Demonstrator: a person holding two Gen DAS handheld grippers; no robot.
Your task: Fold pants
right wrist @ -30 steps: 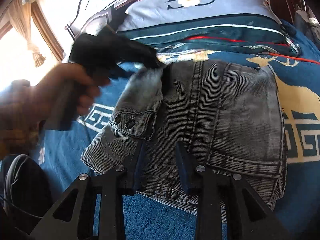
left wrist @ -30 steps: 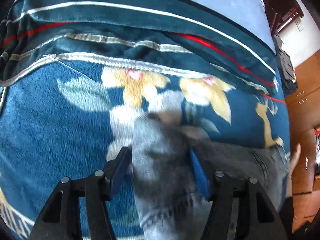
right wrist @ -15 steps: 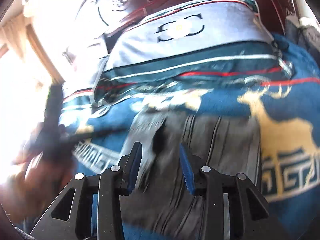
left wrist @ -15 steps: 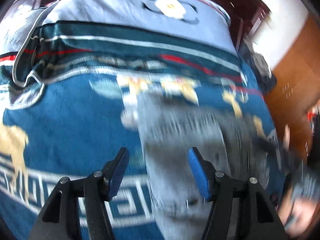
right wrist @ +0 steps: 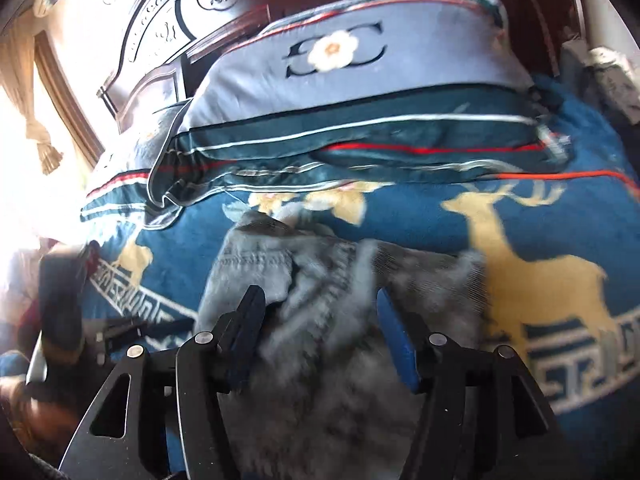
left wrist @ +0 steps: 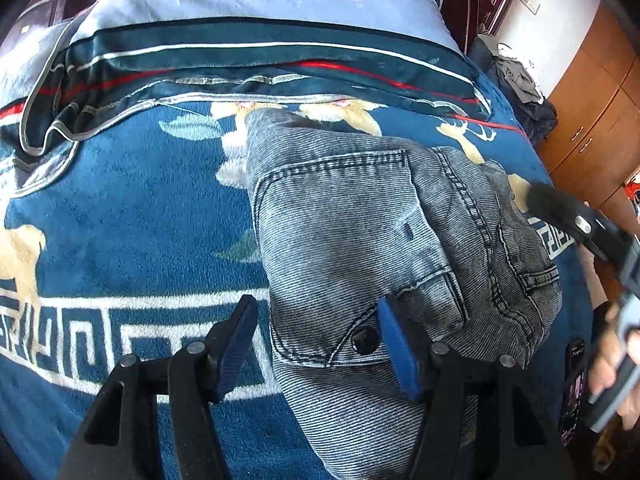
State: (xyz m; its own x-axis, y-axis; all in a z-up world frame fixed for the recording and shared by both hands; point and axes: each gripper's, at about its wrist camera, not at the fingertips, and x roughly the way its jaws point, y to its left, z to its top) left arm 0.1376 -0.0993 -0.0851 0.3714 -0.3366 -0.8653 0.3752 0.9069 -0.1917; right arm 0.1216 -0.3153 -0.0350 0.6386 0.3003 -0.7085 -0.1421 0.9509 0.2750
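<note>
Grey denim fills the middle of my left wrist view: the pants (left wrist: 360, 240) lie folded into a thick bundle on the blue blanket (left wrist: 120, 220) of the bed, a back pocket facing up and a dark button near my side. My left tongs (left wrist: 316, 344) hang just above the near edge of the bundle, spread wide and pinching nothing; one blue pad sits over the blanket, the other over the denim by the button. Beyond the bundle lies a striped pillow (left wrist: 260, 12) with a flower emblem. At the right edge my right hand (left wrist: 612, 364) grips its black handle, beside a phone (left wrist: 574, 392) lying on the blanket.

From the right wrist, the pants (right wrist: 340, 300) look blurred, lying below the same pillow (right wrist: 360, 68) and just beside a gold deer printed on the blanket (right wrist: 560, 220). My right tongs (right wrist: 320, 336) are spread apart over the denim, closed on nothing. A carved wooden headboard (right wrist: 180, 20) stands behind the pillow.
</note>
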